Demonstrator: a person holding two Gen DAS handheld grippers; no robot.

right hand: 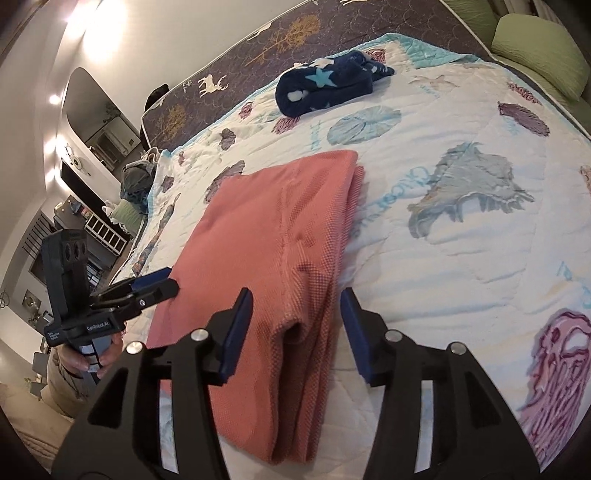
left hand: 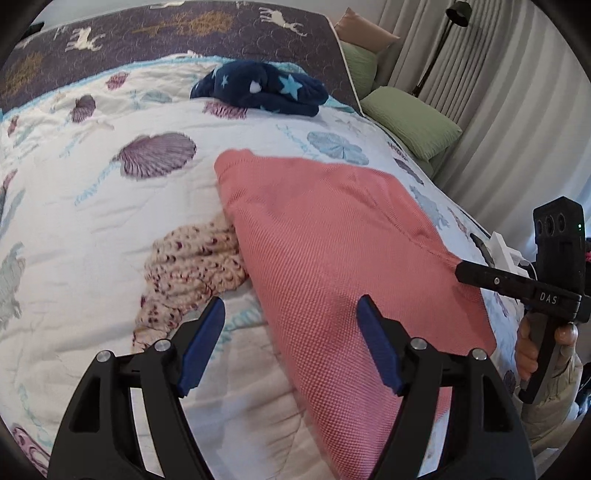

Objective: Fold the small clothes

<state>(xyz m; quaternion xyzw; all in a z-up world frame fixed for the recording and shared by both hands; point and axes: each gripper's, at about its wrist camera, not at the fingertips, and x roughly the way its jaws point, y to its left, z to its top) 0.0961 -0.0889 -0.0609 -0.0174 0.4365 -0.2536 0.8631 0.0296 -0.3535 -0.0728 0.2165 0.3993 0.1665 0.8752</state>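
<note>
Seashell quilt (left hand: 92, 221) covers bed. Dark deer-print blanket (left hand: 184, 33) along far edge. 2 green pillows (left hand: 413, 118) beside grey curtain (left hand: 517, 110). Black floor lamp (left hand: 443, 40) behind pillows. Shelves (right hand: 103, 229) past bed.

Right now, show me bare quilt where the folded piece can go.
Free: the wide quilt right of the pink garment, and the stretch between it and the navy star blanket. Crowded: its left edge, where a speckled knit lies.
</note>
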